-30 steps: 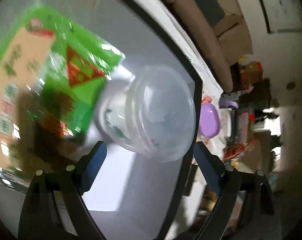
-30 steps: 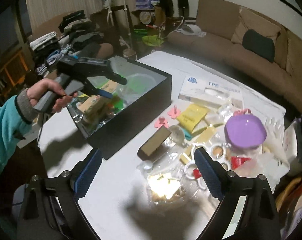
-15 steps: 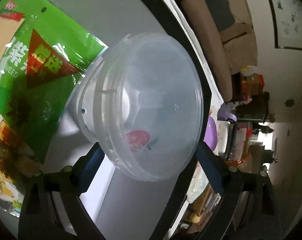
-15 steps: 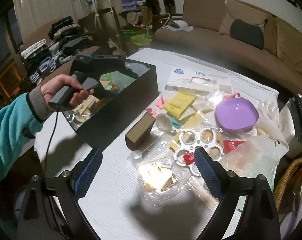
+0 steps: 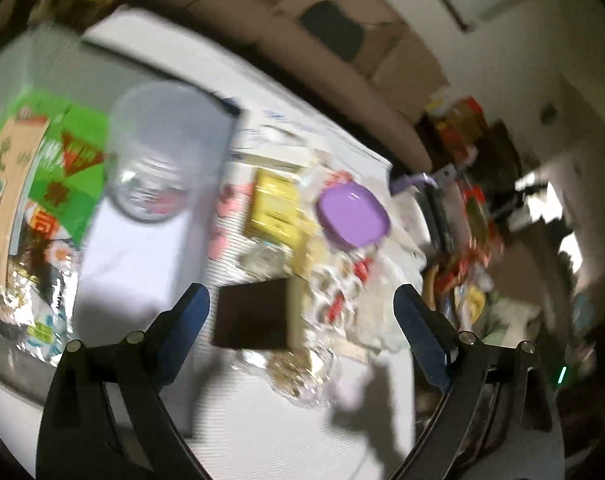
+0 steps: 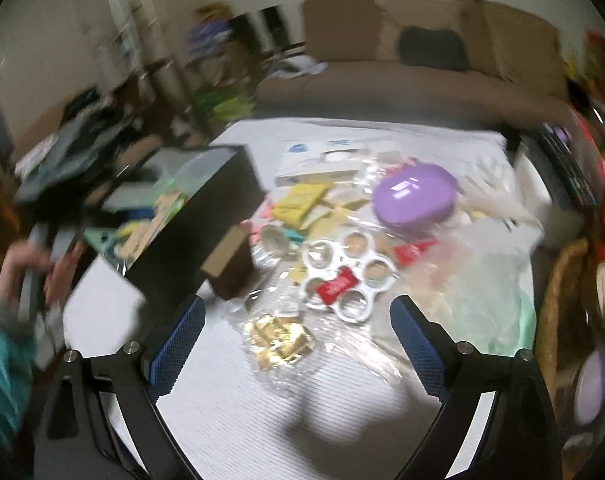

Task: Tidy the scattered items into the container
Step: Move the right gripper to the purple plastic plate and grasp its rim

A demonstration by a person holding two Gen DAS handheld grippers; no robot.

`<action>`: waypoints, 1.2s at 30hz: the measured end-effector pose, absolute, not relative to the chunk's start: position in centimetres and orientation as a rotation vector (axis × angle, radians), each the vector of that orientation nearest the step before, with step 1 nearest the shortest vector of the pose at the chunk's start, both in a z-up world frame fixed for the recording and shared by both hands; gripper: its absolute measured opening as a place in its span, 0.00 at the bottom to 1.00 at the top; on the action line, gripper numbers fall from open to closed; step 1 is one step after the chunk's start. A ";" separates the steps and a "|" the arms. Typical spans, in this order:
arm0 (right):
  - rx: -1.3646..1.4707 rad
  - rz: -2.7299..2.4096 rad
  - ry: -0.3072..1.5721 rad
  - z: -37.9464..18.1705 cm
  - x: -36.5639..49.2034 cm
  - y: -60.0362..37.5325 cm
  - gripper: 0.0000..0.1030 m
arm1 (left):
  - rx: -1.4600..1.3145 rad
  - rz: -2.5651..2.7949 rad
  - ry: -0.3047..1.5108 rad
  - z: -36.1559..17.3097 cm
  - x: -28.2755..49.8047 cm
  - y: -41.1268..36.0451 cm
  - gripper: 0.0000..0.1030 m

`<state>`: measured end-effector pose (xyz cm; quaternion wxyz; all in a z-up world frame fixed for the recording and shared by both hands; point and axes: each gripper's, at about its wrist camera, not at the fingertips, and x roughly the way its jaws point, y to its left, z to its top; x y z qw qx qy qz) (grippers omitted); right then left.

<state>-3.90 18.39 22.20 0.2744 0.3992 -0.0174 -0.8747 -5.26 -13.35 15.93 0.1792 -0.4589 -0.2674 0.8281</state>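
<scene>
The black container (image 6: 206,216) is seen at centre-left of the right wrist view, already loaded: a clear plastic tub (image 5: 162,160) and a green snack bag (image 5: 70,168) can be made out inside it at the left of the left wrist view, though everything is pretty blurred. Just beside its near wall a brown box (image 6: 226,264) is lying on the white table (image 6: 230,400). Further right, the scattered stuff is spread out: a white ring holder (image 6: 346,272) with a red packet on it, a gold-wrapped bag (image 6: 278,340) at lower centre, yellow packets (image 6: 298,204), and a purple lid (image 6: 412,196) at upper right.

The left gripper (image 5: 300,320) is held with its fingers spread wide and nothing between them, pointed roughly at the brown box. The right gripper (image 6: 296,328) is likewise spread and empty, above the gold bag.

So a between-picks step is probably in hand. For the next move, one loose item would need to be straddled and clamped, then carried over the container wall.
</scene>
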 end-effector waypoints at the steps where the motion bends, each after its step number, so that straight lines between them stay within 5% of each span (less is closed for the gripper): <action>1: 1.074 -2.368 -0.096 22.0 -4.0 19.5 0.94 | -1.269 2.357 -0.698 16.2 -4.4 -11.5 0.91; 7: 1.062 -2.429 -0.301 19.9 -4.8 24.6 0.94 | -1.217 2.433 -0.424 14.3 -2.2 -3.5 0.91; 15: 1.149 -2.455 -0.339 16.9 -6.3 28.3 0.92 | -1.273 2.346 -0.127 10.0 -3.0 2.9 0.90; 20: 1.118 -2.433 -0.345 17.1 -7.5 28.0 0.88 | -1.242 2.359 -0.205 10.1 -4.5 2.7 0.90; 24: 1.099 -2.486 -0.120 18.4 -10.9 25.4 0.88 | -1.216 2.376 -0.263 11.0 -5.2 2.0 0.90; 32: 1.257 -2.507 -0.042 18.6 -25.2 21.6 0.87 | -1.233 2.361 -0.337 10.8 -6.3 1.4 0.91; 36: 1.390 -2.521 -0.078 16.1 -29.5 21.1 0.68 | -1.227 2.344 -0.349 11.0 -6.5 1.6 0.91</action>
